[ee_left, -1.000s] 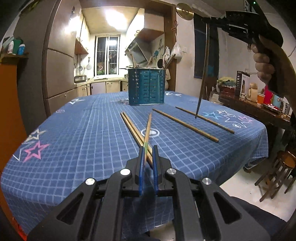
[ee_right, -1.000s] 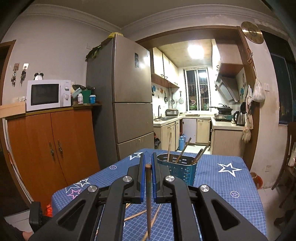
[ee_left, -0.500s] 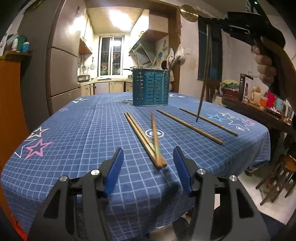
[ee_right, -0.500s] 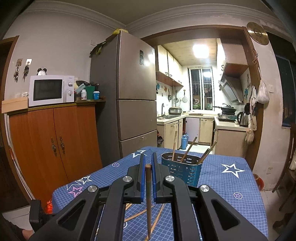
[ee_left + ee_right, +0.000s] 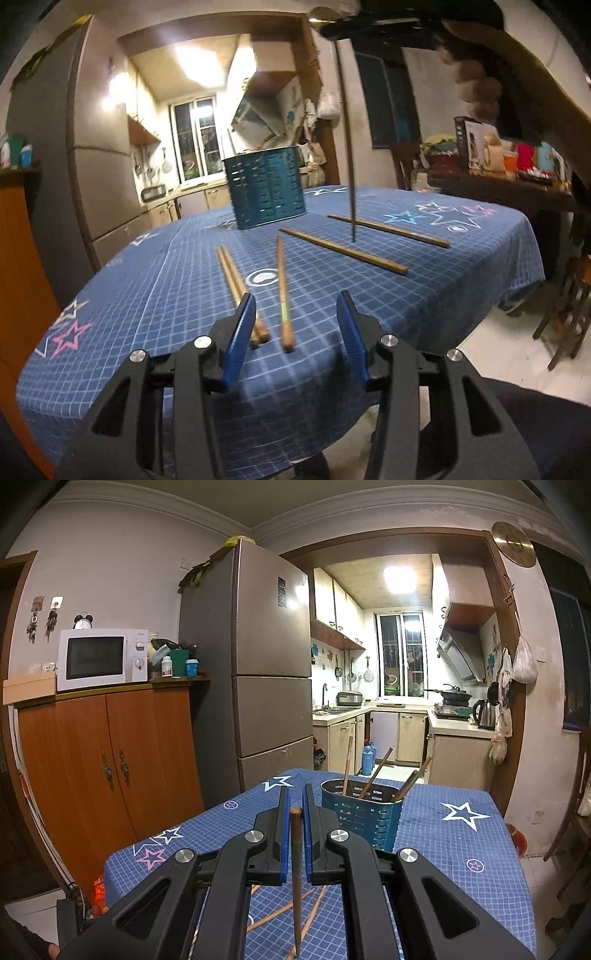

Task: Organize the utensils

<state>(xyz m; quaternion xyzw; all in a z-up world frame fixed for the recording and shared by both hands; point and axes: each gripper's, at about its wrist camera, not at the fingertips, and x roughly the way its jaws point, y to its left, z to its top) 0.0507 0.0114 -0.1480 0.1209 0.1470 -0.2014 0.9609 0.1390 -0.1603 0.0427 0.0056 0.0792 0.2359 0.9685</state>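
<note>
I'm gripping one upright chopstick [image 5: 296,853] in my right tool [image 5: 295,834], short of the blue holder [image 5: 361,818]. My left tool [image 5: 295,332] is closing, still empty, around a loose chopstick [image 5: 283,295] on the table [image 5: 461,266]. Next: clamp, lift.

Left gripper [image 5: 295,325] sits low at the near edge, pointing a bit downward, jaws apart and just been narrowing, nothing clamped between them. Right gripper [image 5: 294,829] is held up high and roughly level, pads squeezed onto a chopstick [image 5: 295,867] that hangs straight down. In the left view, the person's right hand [image 5: 476,85] wraps its handle, top right.
</note>
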